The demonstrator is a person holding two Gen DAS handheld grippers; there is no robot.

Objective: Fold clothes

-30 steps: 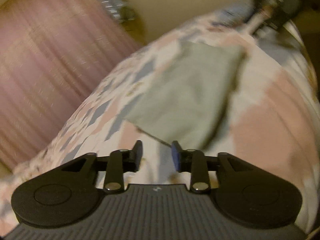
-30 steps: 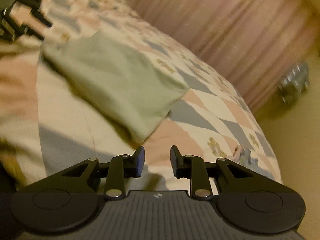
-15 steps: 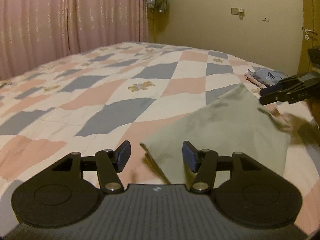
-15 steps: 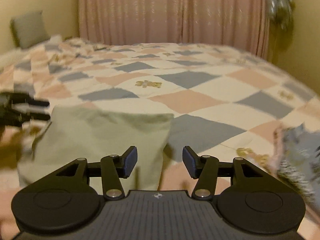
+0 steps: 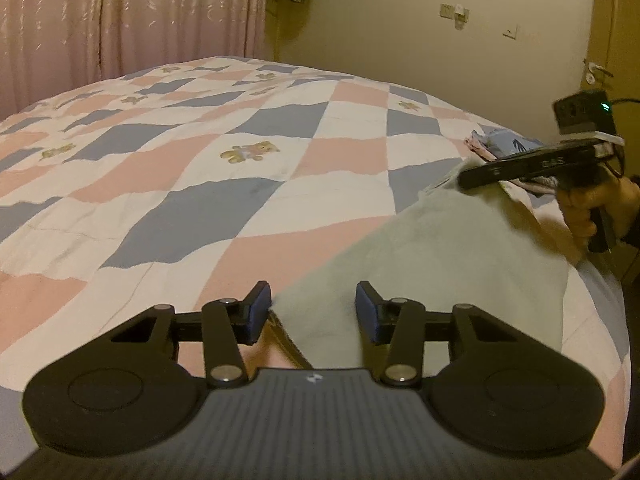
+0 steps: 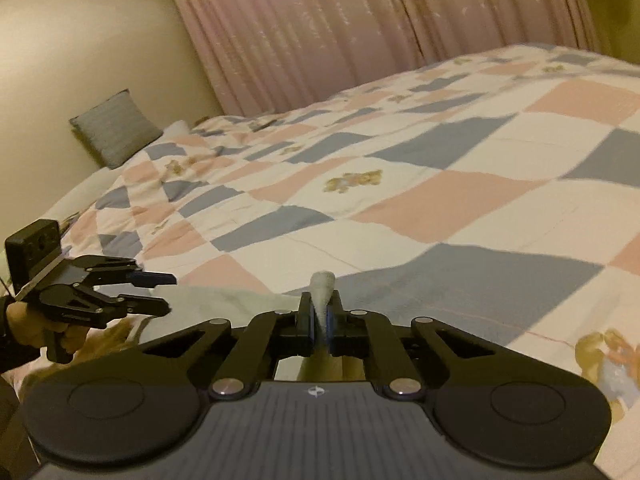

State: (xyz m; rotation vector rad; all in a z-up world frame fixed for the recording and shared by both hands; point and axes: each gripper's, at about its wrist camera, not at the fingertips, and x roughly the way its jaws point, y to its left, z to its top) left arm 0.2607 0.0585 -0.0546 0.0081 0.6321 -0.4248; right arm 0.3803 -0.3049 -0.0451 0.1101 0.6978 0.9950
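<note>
Grey-green cloth (image 6: 322, 285) pinched in closing right claw (image 6: 319, 322); left claw (image 5: 310, 312) closing, unclamped, straddling corner.

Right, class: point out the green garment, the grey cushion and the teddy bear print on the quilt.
green garment (image 5: 440, 248), left wrist view, on its flat middle.
grey cushion (image 6: 116, 128), right wrist view, on the centre of its face.
teddy bear print (image 5: 250, 151), left wrist view, on the bear figures in a white square.

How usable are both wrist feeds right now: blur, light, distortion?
Left wrist: dim yellowish light, fisheye bends the bed, cloth soft but readable. Right wrist: same tint, far quilt smeared, cloth tip in the right gripper sharp.
</note>
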